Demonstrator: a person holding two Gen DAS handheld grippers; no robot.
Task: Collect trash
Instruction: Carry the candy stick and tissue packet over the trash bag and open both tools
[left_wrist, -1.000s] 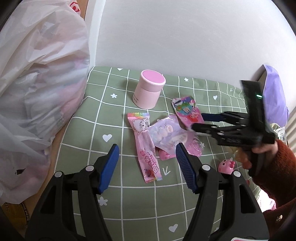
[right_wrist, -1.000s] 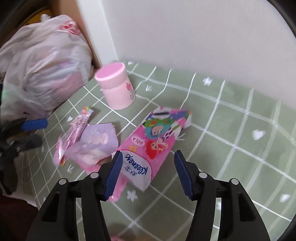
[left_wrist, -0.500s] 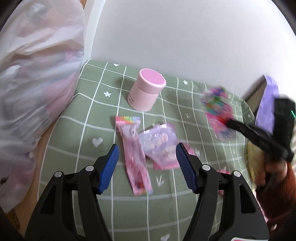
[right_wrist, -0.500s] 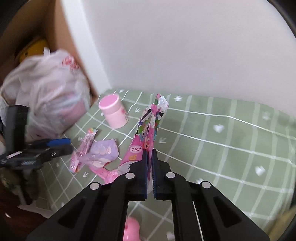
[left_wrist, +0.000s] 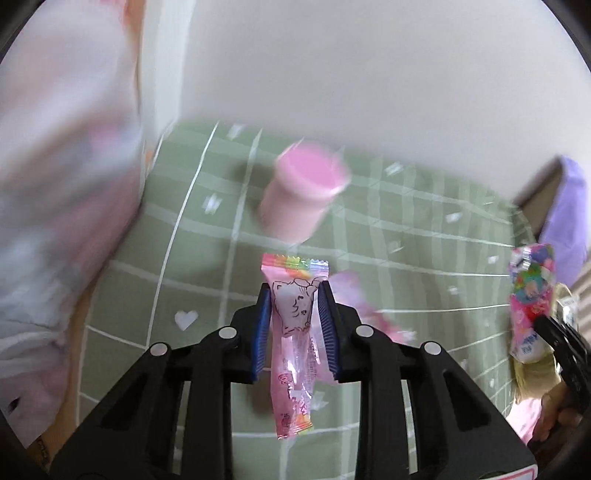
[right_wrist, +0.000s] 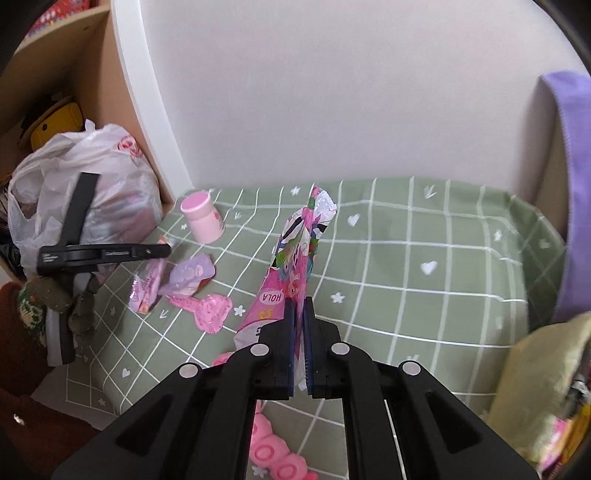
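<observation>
Plain white wall (right_wrist: 332, 92) backs a worktop covered in soft green cloth (right_wrist: 424, 295) with a white grid and small hearts and flowers. Cloth runs to the wall at the rear and drops off at the near left corner; its right half lies bare, giving open room there.

Left tool (left_wrist: 294, 325): blue ribbed pads stand either side of a long, glossy pink candy wrapper (left_wrist: 293, 350) with a serrated rainbow top edge and a cat drawing. Jaws are closing; both pads touch the wrapper's sides, and it hangs limp below them. Background in this view is blurred.

Right tool (right_wrist: 299, 343): jaws closed tight on a flat, crinkled tissue pack (right_wrist: 295, 258), pink film with cartoon print, standing upright out of the pads, clear of the cloth.

On the cloth's left part: a squat pink cylindrical jar (right_wrist: 202, 218) near the rear edge; a crumpled lilac wrapper (right_wrist: 192, 275) touching a pink glittery piece (right_wrist: 210, 312). A pink moulded item (right_wrist: 275, 450) lies at the near edge under the right tool.

Off the left edge, beside a wooden shelf unit (right_wrist: 74, 74), sits a full, translucent white plastic bag (right_wrist: 85, 195). Purple fabric (right_wrist: 576, 184) hangs at the right edge.
</observation>
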